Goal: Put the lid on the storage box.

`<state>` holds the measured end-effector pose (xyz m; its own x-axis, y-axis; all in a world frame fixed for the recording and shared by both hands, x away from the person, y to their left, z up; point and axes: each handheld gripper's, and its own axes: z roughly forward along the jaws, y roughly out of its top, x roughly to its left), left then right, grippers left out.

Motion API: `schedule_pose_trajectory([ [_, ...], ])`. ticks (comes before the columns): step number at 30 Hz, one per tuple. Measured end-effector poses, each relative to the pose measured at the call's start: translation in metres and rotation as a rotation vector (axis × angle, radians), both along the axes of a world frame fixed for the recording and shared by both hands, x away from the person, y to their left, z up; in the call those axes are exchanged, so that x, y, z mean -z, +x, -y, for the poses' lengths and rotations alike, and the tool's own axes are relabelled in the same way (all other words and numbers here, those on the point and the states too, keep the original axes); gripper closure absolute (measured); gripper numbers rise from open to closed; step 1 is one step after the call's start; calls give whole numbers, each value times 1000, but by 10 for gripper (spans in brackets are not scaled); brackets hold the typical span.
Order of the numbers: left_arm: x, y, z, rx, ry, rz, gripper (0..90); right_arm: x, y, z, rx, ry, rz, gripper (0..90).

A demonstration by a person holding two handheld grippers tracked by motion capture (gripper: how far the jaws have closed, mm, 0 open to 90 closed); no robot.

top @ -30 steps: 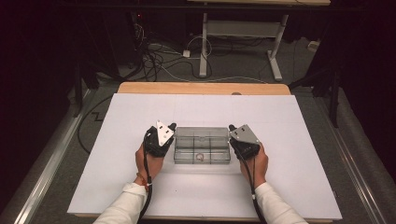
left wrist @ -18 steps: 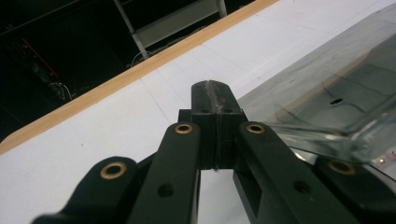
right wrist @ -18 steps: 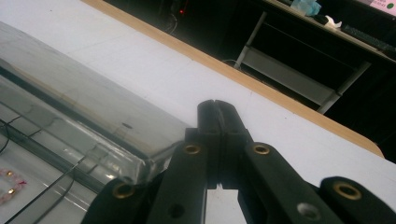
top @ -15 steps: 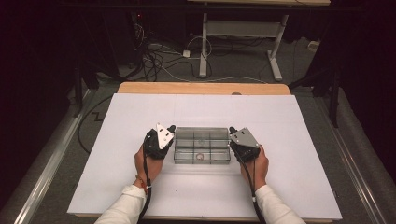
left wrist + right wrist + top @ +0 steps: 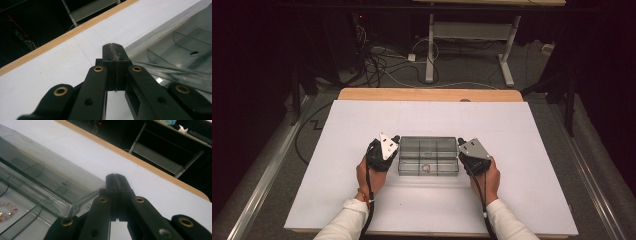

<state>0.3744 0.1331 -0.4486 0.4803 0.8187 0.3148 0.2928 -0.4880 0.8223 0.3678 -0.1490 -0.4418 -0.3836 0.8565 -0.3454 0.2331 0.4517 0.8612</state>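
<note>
Clear plastic organizer box (image 5: 428, 155) sits in the middle of the white tabletop (image 5: 337, 165), near your edge, with your two grippers flanking its short ends. Your left gripper (image 5: 395, 142) is at the box's left end and your right gripper (image 5: 460, 145) at its right end; both look to be touching or just beside the box walls. In the left gripper view the jaws are pressed together with nothing between them, the box's rim running just beside their tip. In the right gripper view the jaws are likewise pressed together and empty, with the lid's rounded corner (image 5: 67, 211) just beside them and seemingly lifted a little off the base, though I can't be sure how far.

A small pink bead bracelet (image 5: 6, 210) lies in one compartment; in the high view it shows as a little ring (image 5: 426, 168) in the front middle cell. The other compartments appear empty.

My judgement: you're at the start of handling the box, steadying or nudging it from both ends. Neither gripper has taken hold yet, so opening or closing the lid and any work with the bracelet is left.
</note>
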Motion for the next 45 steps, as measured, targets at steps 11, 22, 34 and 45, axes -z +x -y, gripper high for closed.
schedule_pose_trajectory([
  [11,3,2,0,-5,-7,-8,878,2,-1,1,-9,-11,-10,900],
  [22,6,1,0,-3,12,-16,878,4,-3,3,-13,-13,-23,900],
  [34,10,4,0,9,27,-14,878,9,-3,4,-20,-13,-45,900],
  [45,14,6,2,5,6,-42,878,12,-3,4,-28,-22,-52,900],
])
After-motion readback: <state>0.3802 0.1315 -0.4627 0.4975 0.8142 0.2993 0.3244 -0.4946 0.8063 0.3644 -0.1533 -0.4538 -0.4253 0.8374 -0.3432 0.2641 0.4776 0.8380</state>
